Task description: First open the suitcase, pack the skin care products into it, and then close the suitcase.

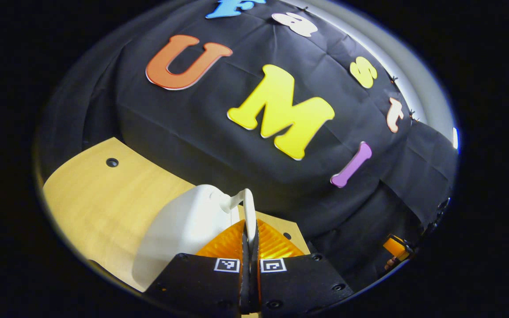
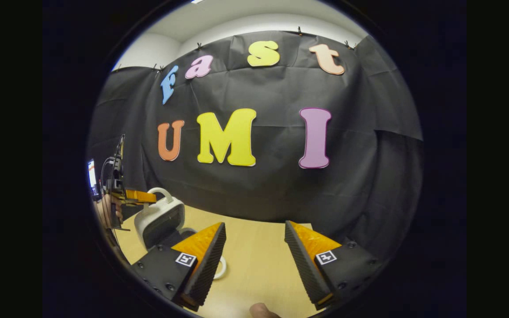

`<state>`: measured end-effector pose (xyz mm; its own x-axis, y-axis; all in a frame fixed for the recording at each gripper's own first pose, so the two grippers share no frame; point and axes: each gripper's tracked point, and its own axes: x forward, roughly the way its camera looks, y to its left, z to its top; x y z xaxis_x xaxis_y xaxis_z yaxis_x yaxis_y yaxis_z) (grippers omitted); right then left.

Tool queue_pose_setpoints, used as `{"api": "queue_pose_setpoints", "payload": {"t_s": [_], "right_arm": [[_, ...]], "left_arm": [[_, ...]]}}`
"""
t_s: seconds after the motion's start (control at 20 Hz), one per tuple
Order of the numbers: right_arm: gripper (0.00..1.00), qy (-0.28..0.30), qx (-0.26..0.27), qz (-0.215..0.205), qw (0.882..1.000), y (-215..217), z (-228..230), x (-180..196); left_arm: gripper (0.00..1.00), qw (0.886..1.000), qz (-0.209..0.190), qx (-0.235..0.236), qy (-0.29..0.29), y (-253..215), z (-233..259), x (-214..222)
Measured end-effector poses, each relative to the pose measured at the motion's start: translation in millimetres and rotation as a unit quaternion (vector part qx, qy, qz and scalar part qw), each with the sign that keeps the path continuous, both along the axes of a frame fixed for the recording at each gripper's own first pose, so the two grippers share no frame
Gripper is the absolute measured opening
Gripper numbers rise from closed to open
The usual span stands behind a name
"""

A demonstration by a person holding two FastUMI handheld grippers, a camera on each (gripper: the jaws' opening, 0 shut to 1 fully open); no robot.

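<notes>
On the pale wooden table (image 2: 254, 247) the small white hard-shell suitcase (image 1: 184, 225) is raised by its thin handle (image 1: 249, 207), pinched in the left gripper (image 1: 250, 247), the right gripper (image 2: 254, 251) is held spread and empty, so opening is judged underway, packing untouched.

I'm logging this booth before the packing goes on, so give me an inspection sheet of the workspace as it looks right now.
Surface: light wooden table, with small dark holes.
Job's things: white suitcase, standing upright, handle on top; its dark side panel faces the right gripper view.
Clutter: small white ring lying flat on the table.
Grippers: left tongs shut on the handle; right tongs open, holding nothing, above the table.
Cables: dark cable looping by the left tongs' body.
Surroundings: black cloth wall, pale wall above, a lit screen at far left.
</notes>
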<state>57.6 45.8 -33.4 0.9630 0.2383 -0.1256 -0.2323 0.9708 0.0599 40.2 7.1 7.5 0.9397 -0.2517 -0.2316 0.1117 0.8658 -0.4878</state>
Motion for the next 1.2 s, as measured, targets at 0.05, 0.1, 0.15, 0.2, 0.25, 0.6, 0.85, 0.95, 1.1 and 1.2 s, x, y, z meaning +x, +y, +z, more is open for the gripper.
{"api": "queue_pose_setpoints", "payload": {"t_s": [0.05,0.1,0.15,0.2,0.25,0.6,0.85,0.95,1.1,1.2], "right_arm": [[0.77,0.005,0.001,0.002,1.0,-8,-3,4],[0.79,0.008,0.0,0.003,1.0,-17,-5,4],[0.79,0.011,-0.001,0.004,1.0,-25,-7,6],[0.79,0.013,-0.002,0.002,1.0,-34,-9,5],[0.79,0.016,-0.003,0.003,1.0,-42,-12,5],[0.8,0.048,-0.005,-0.008,0.999,-81,-41,3],[0.77,0.069,-0.02,0.0,0.997,-79,-60,-10],[0.79,0.073,-0.021,0.001,0.997,-76,-62,-14],[0.77,0.075,-0.02,-0.005,0.997,-69,-58,-18],[0.8,0.066,-0.017,-0.016,0.998,-64,-48,-17]], "left_arm": [[0.03,1.0,-0.007,0.009,0.006,-20,-8,3],[0.03,1.0,-0.016,0.02,0.015,-37,-19,4],[0.03,0.999,-0.023,0.034,0.026,-52,-30,5],[0.03,0.998,-0.029,0.052,0.037,-68,-43,8],[0.04,0.996,-0.029,0.072,0.044,-81,-53,12],[0.04,0.969,-0.037,0.225,0.096,-142,-139,19],[0.06,0.949,-0.044,0.275,0.145,-164,-200,14],[0.11,0.94,-0.051,0.307,0.142,-165,-201,18],[0.37,0.937,-0.058,0.304,0.159,-173,-201,12],[0.56,0.944,-0.047,0.301,0.128,-173,-169,5]]}}
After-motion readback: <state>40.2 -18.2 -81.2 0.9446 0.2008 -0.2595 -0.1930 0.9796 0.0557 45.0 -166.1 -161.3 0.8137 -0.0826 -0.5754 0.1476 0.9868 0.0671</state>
